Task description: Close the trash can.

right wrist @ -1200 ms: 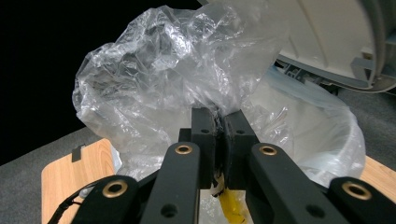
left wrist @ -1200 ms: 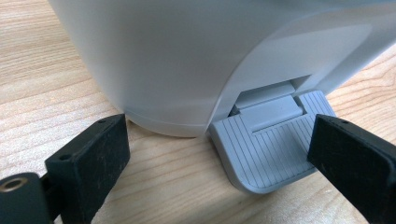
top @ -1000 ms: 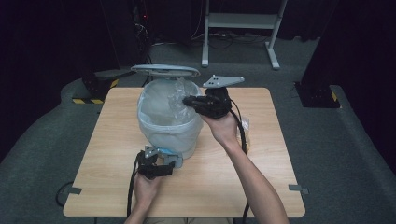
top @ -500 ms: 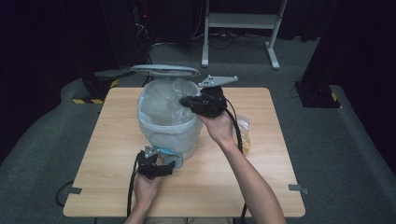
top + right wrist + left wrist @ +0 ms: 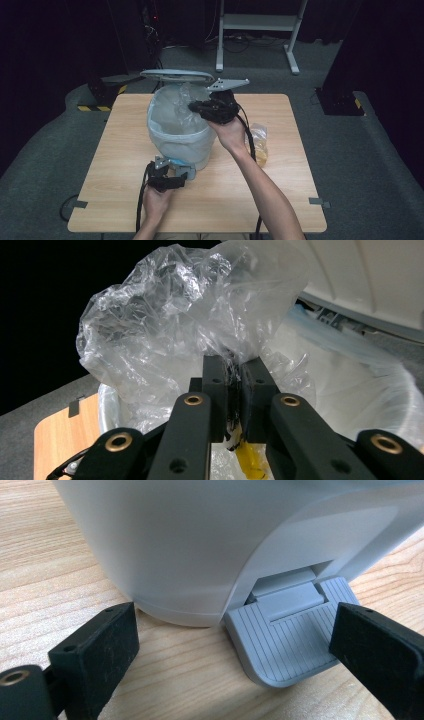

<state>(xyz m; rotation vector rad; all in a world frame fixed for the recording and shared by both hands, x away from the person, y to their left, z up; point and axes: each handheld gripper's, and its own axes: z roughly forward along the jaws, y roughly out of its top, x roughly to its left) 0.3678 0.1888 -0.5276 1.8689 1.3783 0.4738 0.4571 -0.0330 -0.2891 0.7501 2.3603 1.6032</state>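
Pedal bin [image 5: 180, 137] w/ raised lid [image 5: 177, 75] stands on the wooden surface [image 5: 280, 200], left of centre and toward its far half.

Right hand-held gripper [image 5: 192, 106] is held above the bin's mouth, at the right side of the rim, pointing left. Its jaws are clenched on a bunched fold of clear plastic bag [image 5: 190, 315]; in the right gripper view the film [image 5: 233, 371] is pinched between the two pads, and the rest of the bag billows up and beyond them, over the bin's open mouth [image 5: 350, 390]. Something yellow [image 5: 248, 457] shows just under the jaws, inside the plastic; what it is cannot be told. Jaw gap has wavered slightly, w/ the film between the pads throughout.

Left hand-held gripper [image 5: 167, 172] sits low on the surface at the bin's near side, jaws released and spread wide. In the left gripper view the grey ribbed foot pedal [image 5: 290, 640] lies between the jaws, nearer the right jaw; no pad contact is visible.

A small yellowish packet [image 5: 259, 142] lies on the surface right of the bin, just beside the right forearm.
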